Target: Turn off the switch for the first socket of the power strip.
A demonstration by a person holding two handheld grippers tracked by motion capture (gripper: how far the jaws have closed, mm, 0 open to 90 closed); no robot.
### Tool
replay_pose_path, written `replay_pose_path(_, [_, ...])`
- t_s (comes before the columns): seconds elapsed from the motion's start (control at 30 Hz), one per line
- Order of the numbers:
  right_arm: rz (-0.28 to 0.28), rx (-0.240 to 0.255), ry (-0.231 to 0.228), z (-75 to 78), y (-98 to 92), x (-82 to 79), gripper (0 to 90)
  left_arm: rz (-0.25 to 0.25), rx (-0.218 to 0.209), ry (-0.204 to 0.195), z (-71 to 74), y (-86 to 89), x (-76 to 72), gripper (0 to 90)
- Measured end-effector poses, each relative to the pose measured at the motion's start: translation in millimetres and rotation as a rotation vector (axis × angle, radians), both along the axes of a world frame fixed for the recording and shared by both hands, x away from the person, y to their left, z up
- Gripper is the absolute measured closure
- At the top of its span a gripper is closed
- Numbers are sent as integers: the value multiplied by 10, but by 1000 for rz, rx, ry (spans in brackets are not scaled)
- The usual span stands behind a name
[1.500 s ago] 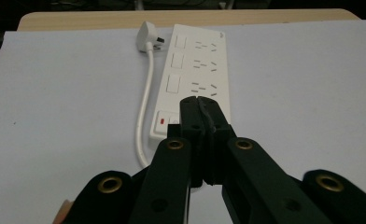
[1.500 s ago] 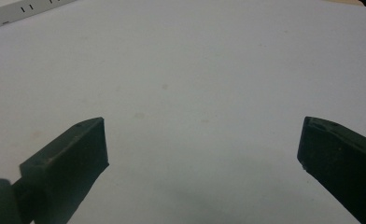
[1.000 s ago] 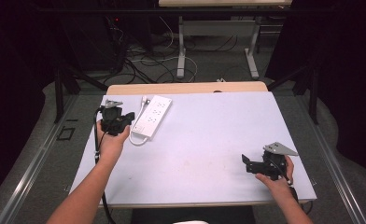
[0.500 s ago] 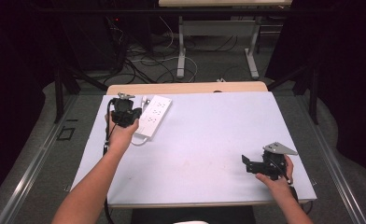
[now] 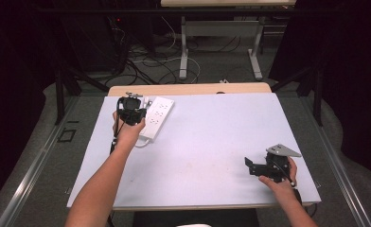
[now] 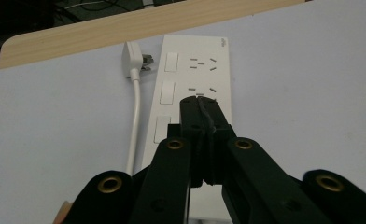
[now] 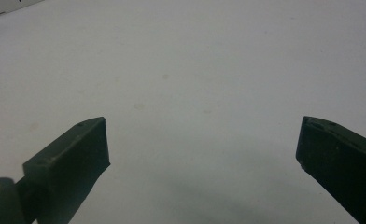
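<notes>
Clearly the step in hand concerned the white power strip (image 6: 190,88), which lay near the far left corner of the tabletop (image 5: 212,142), its long side running obliquely toward the far edge. It looked like a flat, rigid plastic body with a row of rectangular rocker switches (image 6: 168,92) along one side and socket groups beside them. Its white cable (image 6: 135,116) ran along the side of the strip, and the plug (image 6: 133,59) lay loose on the tabletop just beside the far end of the strip, with its metal pins toward the strip.

The left gripper (image 6: 200,105) hovered above the middle of the strip with its jaws pressed together and holding nothing; the closed tip pointed at the middle socket group, next to the second switch. I judged that the closed tip was meant to press something on the strip, probably a switch. To do this well, the tip should go a little sideways onto the switch and push straight down, gently, because the light strip could slide or tilt on the smooth surface.

The right gripper (image 5: 254,168) rested near the near right corner of the tabletop, well apart from the strip, with its jaws spread wide and empty. It could steady the strip if needed.
</notes>
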State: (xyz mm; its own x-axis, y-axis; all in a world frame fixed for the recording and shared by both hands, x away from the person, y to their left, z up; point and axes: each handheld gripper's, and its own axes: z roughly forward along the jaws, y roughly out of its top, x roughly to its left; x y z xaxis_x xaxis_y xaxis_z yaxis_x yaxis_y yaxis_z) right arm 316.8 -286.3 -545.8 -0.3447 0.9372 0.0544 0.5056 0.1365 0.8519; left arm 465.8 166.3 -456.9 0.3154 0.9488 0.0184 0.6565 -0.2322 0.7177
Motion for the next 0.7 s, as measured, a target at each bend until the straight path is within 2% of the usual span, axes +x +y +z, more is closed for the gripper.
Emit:
replay_pose_path(0.2, [-4,-3,-4,-7,0,4,24,14,15,28,-49,-3,104,900])
replay_pose_path(0.47, [1,-2,7,-5,1,3,26,3,9,62,-61,-48,216,900])
replay_pose_path(0.63, [7,-3,7,-10,1,9,29,3,14,114,-112,-88,286,900])
replay_pose_path(0.67, [7,-4,5,-12,4,10,29,6,17,135,-137,-96,310,900])
replay_pose_path(0.7, [8,-10,8,-10,1,7,30,6,17,135,-137,-96,310,900])
